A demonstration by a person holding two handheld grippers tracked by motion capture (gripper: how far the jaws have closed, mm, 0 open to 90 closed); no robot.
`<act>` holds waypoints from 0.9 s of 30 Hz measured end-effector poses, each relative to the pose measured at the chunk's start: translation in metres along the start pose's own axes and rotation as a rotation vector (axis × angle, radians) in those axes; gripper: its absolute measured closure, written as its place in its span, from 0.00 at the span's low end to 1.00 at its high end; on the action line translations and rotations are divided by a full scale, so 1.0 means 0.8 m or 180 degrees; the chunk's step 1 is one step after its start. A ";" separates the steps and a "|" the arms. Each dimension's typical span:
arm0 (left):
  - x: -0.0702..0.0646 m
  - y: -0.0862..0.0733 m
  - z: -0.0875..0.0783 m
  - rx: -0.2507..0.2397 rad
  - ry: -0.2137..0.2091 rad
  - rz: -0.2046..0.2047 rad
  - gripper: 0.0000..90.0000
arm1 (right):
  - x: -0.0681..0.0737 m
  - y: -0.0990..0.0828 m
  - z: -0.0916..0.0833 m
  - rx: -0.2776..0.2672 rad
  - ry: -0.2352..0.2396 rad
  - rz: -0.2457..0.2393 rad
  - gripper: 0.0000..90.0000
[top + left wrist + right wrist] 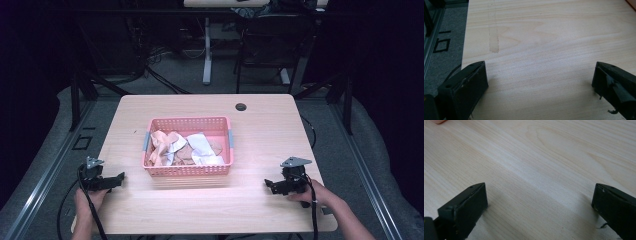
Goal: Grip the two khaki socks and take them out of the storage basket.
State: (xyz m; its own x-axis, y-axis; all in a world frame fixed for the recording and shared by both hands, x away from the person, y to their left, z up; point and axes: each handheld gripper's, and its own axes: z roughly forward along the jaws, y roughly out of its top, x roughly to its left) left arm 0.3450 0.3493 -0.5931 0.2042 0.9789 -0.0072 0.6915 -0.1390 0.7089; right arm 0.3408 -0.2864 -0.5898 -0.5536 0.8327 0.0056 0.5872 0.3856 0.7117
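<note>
A: Which step is in hand here?

B: It looks like the very start. The left gripper [119, 179] and the right gripper [268, 184] both rest low on the pale wooden table [260, 125], one at each near corner, and the pink perforated plastic basket [188, 170] sits between them at the table's middle, well apart from both.

A: And the jaws?

B: In each gripper view the two black jaws stand spread wide with only bare wood grain between them. Neither has hold of anything.

A: What is in the basket?

B: A loose heap of crumpled white and peach-coloured cloths [182, 147], tangled together. How many pieces there are cannot be told.

A: So the next move?

B: Probably a reach: one gripper must lift, travel inward over the basket's near wall and come down on a fold of cloth. The wall is what stands in the way, so the approach likely has to be from above.

A: Anything else about?

B: A small dark round hole [241, 106] in the tabletop's far side, and a faint scuffed strip [494, 42] on the wood ahead of the left gripper. Neither obstructs.
</note>
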 end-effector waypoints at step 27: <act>0.003 0.022 -0.017 0.0260 -0.0263 0.0070 0.00 | 0.000 0.000 0.000 -0.0002 -0.0004 0.0002 0.00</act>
State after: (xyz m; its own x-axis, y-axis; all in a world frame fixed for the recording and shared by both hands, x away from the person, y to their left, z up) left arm 0.3481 0.3513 -0.5708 0.2740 0.9603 -0.0528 0.7397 -0.1754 0.6497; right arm 0.3408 -0.2862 -0.5899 -0.5525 0.8335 0.0050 0.5872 0.3849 0.7120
